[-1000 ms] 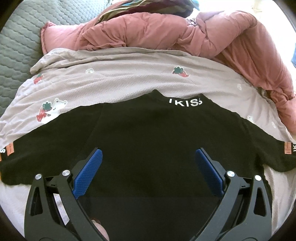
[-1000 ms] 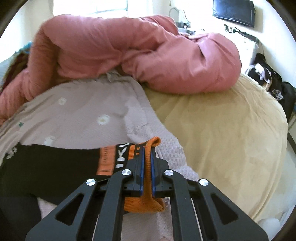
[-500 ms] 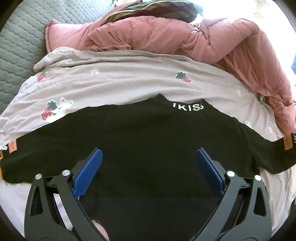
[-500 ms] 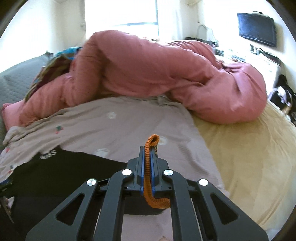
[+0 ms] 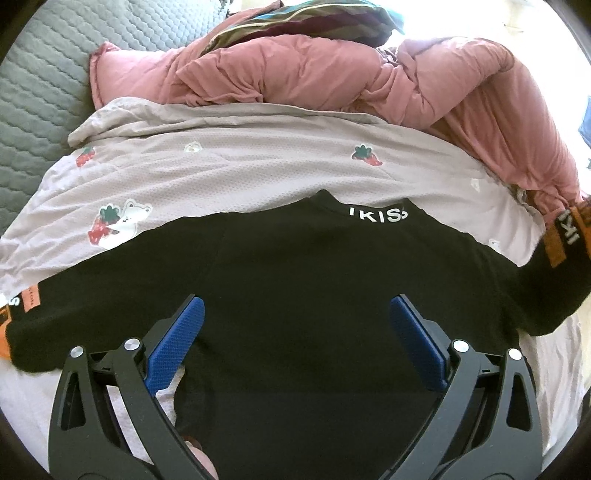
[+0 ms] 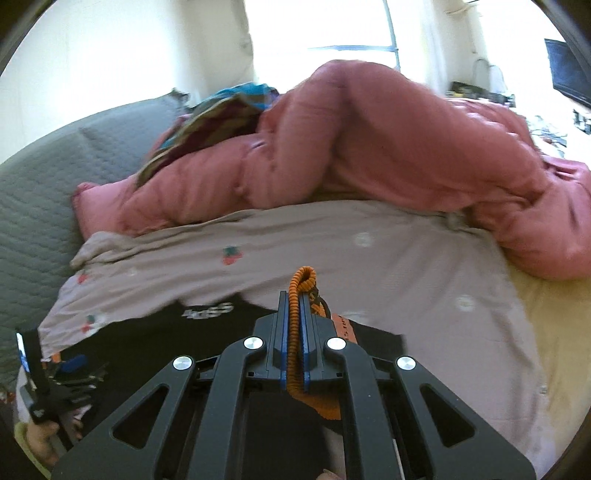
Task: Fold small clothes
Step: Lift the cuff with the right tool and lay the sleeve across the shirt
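A black sweater (image 5: 295, 295) with white letters on the collar lies spread on a mauve printed sheet (image 5: 240, 162). My left gripper (image 5: 295, 317) is open, its blue pads wide apart over the sweater's body. My right gripper (image 6: 294, 306) is shut on the sweater's orange right cuff (image 6: 301, 284) and holds the sleeve (image 5: 554, 266) raised and drawn in over the body (image 6: 147, 339). The left sleeve (image 5: 44, 317) with its orange tag lies flat at the left. The left gripper also shows in the right wrist view (image 6: 62, 373).
A bunched pink duvet (image 5: 369, 81) lies behind the sheet, with a striped cloth (image 5: 295, 22) on top. A grey quilted headboard (image 5: 40, 92) is at the left. A yellow bed sheet (image 6: 554, 350) lies to the right.
My right gripper has lifted the orange cuff and swung it left, toward the sweater's collar. The right sleeve has risen off the sheet. My left gripper has stayed open over the body.
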A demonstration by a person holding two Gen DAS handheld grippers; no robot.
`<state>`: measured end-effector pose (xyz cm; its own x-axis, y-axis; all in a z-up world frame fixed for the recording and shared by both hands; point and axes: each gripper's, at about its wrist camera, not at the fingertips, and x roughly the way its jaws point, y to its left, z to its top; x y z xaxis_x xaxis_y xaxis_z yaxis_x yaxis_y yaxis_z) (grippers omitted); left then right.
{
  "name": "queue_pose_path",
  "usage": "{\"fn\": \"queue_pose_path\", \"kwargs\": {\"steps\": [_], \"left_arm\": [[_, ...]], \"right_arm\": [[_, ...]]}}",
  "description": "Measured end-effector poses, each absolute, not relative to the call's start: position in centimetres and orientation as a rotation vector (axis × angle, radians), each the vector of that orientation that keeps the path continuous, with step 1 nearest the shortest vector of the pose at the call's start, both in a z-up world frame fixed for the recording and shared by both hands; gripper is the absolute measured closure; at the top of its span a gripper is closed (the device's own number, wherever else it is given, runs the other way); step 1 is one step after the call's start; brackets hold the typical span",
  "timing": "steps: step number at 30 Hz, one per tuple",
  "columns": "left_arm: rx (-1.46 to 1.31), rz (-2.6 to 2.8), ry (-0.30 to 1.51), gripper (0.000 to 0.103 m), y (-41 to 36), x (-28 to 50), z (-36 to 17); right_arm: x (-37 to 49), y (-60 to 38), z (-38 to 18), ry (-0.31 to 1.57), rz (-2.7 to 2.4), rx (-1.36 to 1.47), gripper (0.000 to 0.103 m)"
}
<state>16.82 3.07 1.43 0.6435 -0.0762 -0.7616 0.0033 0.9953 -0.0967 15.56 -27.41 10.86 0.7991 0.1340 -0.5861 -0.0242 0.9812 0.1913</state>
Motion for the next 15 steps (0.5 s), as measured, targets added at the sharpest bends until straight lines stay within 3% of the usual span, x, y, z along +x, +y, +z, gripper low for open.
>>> {"fn": "queue_pose_path", "kwargs": {"steps": [15], "left_arm": [[-0.198, -0.051, 0.912, 0.009, 4.6, 17.3, 0.5]], "right_arm": [[19.1, -17.0, 9.5, 0.686, 0.301, 0.196, 0.098]]}}
